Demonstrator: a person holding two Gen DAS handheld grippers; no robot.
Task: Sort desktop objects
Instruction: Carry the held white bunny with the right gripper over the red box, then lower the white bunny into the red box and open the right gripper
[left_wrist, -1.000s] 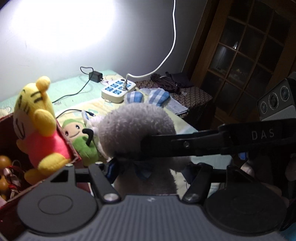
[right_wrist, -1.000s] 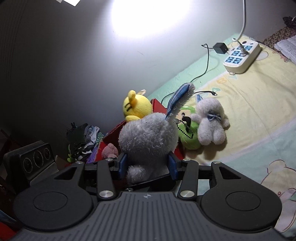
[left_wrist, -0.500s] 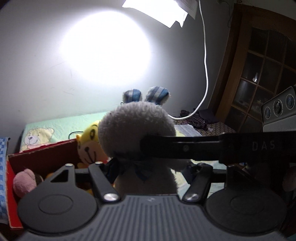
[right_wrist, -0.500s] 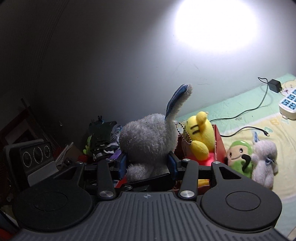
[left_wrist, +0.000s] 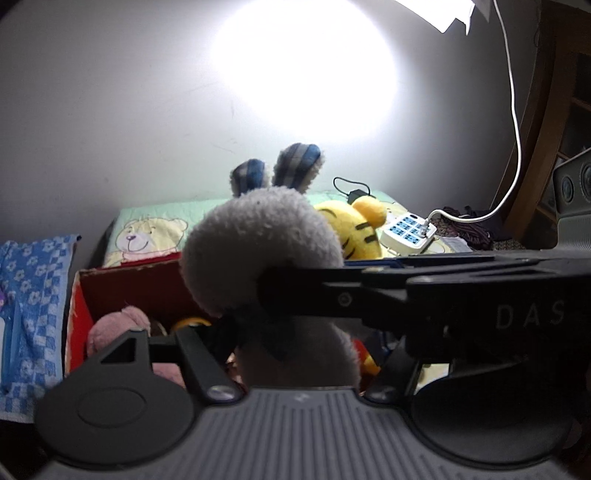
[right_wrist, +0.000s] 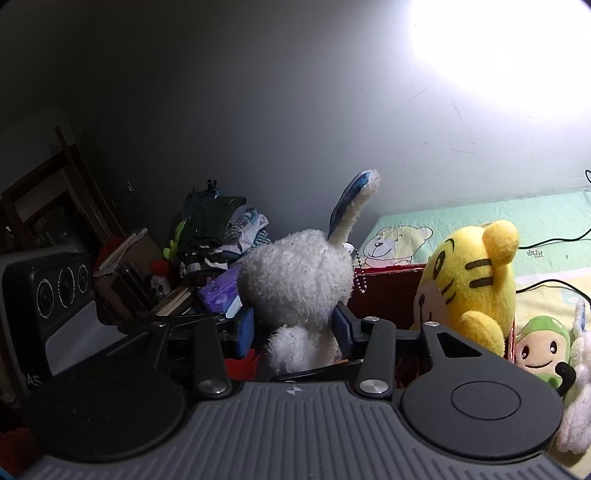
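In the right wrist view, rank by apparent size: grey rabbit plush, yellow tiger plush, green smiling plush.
1. grey rabbit plush, gripped between the right gripper fingers, nearest the lens, so likely enlarged.
2. yellow tiger plush, close in apparent size; ranking unsure.
3. green smiling plush, clearly smallest, partly hidden.

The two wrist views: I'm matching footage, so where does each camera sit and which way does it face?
Left wrist: on the left gripper, facing the wall over the red box; the right gripper crosses it.
Right wrist: on the right gripper, facing the dim clutter corner; the other gripper's body shows at left.
Shared: both clamp the grey rabbit plush; the yellow tiger plush shows in both.
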